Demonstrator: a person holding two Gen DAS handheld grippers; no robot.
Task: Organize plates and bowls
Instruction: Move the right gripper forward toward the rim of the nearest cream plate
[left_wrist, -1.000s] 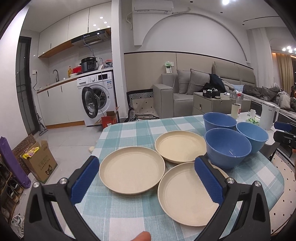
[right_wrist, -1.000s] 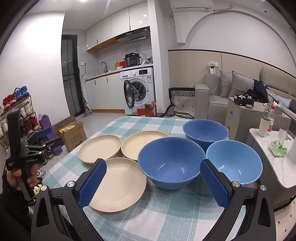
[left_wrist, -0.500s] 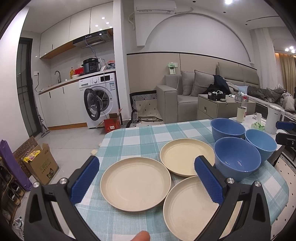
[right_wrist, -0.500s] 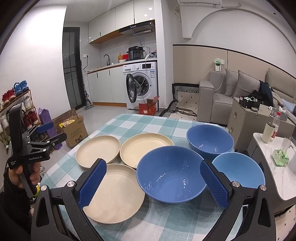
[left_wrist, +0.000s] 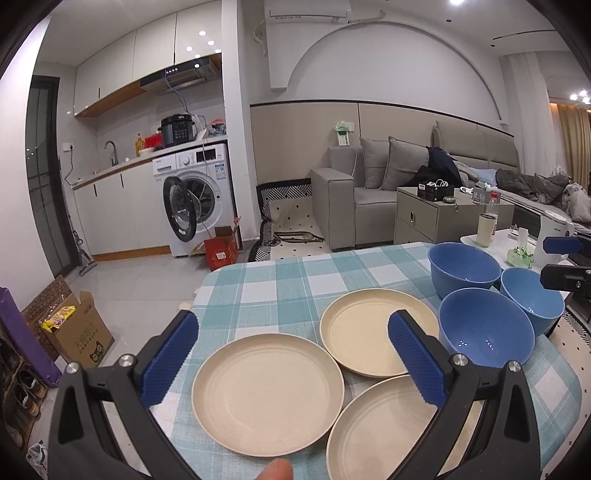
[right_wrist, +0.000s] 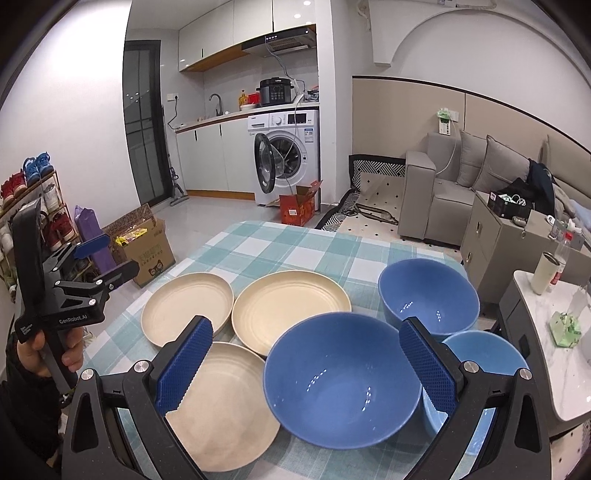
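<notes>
Checked cloth (left_wrist: 280, 280), teal and white, covers a table in an open kitchen and sitting room, with a washing machine (left_wrist: 195, 206) and grey sofa (left_wrist: 373, 192) behind. Left wrist view: three cream plates, namely the near-left plate (left_wrist: 267, 393), the far plate (left_wrist: 369, 332) and the near-right plate (left_wrist: 380, 432), lie flat and close together, rims overlapping or touching where they meet; three blue bowls stand to their right, the large bowl (left_wrist: 487, 328) nearest, the back bowl (left_wrist: 463, 267) and the small bowl (left_wrist: 532, 299) beyond. Left gripper (left_wrist: 291, 354) hovers above the near-left plate, jaws wide apart, holding nothing; a fingertip (left_wrist: 275, 470) shows at the bottom edge. Plates look light, stiff and matt, probably plastic or fibre; the raised rim is the likely place to pinch, since the flat base gives no purchase. Right wrist view: right gripper (right_wrist: 306, 362) is poised over the large bowl (right_wrist: 343, 384), jaws spread wide and empty, one pad to each side of it. The bowls' glossy walls may slip; a pinch across the rim, one pad inside and one outside, seems safest. The left gripper (right_wrist: 99, 258) shows at the left edge, held upright in a hand (right_wrist: 44, 350), clear of the table's edge. Nothing is stacked yet.
</notes>
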